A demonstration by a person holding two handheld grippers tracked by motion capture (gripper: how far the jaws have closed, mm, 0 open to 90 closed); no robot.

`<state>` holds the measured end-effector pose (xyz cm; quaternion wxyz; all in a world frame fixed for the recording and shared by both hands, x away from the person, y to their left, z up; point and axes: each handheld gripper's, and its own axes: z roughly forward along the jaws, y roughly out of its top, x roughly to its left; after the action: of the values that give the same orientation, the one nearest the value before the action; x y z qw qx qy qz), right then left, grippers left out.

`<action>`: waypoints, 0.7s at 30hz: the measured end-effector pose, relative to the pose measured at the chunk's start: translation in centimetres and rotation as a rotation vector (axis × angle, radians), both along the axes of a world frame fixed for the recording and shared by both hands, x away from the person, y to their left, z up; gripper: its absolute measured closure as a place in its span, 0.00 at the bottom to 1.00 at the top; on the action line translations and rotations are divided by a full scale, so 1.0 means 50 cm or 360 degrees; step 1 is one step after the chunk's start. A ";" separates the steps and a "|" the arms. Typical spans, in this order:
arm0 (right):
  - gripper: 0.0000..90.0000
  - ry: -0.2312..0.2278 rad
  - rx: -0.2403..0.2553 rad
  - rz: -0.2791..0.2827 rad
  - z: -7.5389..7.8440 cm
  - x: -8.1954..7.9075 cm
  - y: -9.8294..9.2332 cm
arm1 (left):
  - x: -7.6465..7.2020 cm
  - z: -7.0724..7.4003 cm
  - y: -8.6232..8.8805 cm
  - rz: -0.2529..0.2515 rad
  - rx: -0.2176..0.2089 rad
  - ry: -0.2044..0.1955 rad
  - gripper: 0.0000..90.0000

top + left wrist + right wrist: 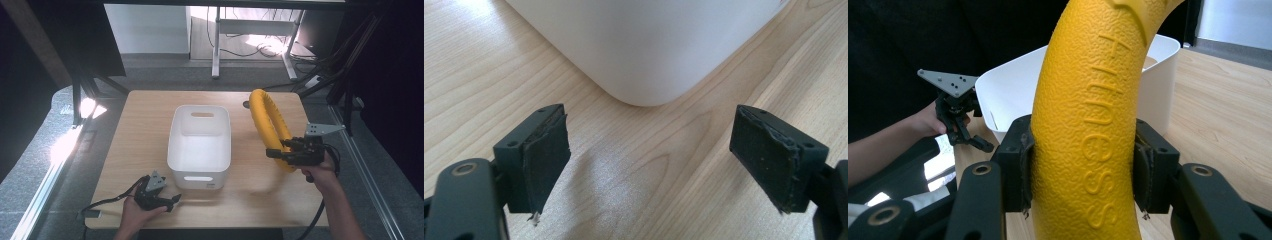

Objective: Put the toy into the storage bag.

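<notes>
left gripper [169, 201]: rests on the table [145, 130] at the near left corner of the white bin [200, 145], jaws wide apart, nothing between them | white bin: mid-table, upright | yellow ring [270, 125]: stands on edge right of the bin | right gripper [278, 154]: clamped on the ring's near part
</notes>
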<state>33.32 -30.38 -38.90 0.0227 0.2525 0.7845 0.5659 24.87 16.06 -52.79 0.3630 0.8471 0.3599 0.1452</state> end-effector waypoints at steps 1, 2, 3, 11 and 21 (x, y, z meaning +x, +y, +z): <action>0.57 -0.0001 0.0006 0.0001 0.000 0.000 0.001 | 0.000 0.000 0.000 -0.0001 -0.0002 -0.0001 0.18; 0.57 -0.0001 0.0006 0.0001 0.000 0.000 0.001 | 0.000 0.001 0.001 -0.0003 -0.0002 -0.0001 0.18; 0.57 -0.0003 0.0014 0.0001 0.000 0.001 0.001 | 0.000 0.001 0.001 -0.0002 -0.0002 -0.0002 0.18; 0.57 -0.0022 0.0057 0.0003 0.008 0.002 0.003 | 0.000 0.000 0.000 0.0003 -0.0008 0.0000 0.18; 0.56 -0.0043 0.0083 0.0005 0.020 0.003 0.010 | 0.000 0.001 0.000 0.0003 -0.0012 -0.0003 0.18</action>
<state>33.47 -29.87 -37.88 0.0257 0.2442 0.7696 0.5894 24.86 16.06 -52.75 0.3664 0.8453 0.3608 0.1448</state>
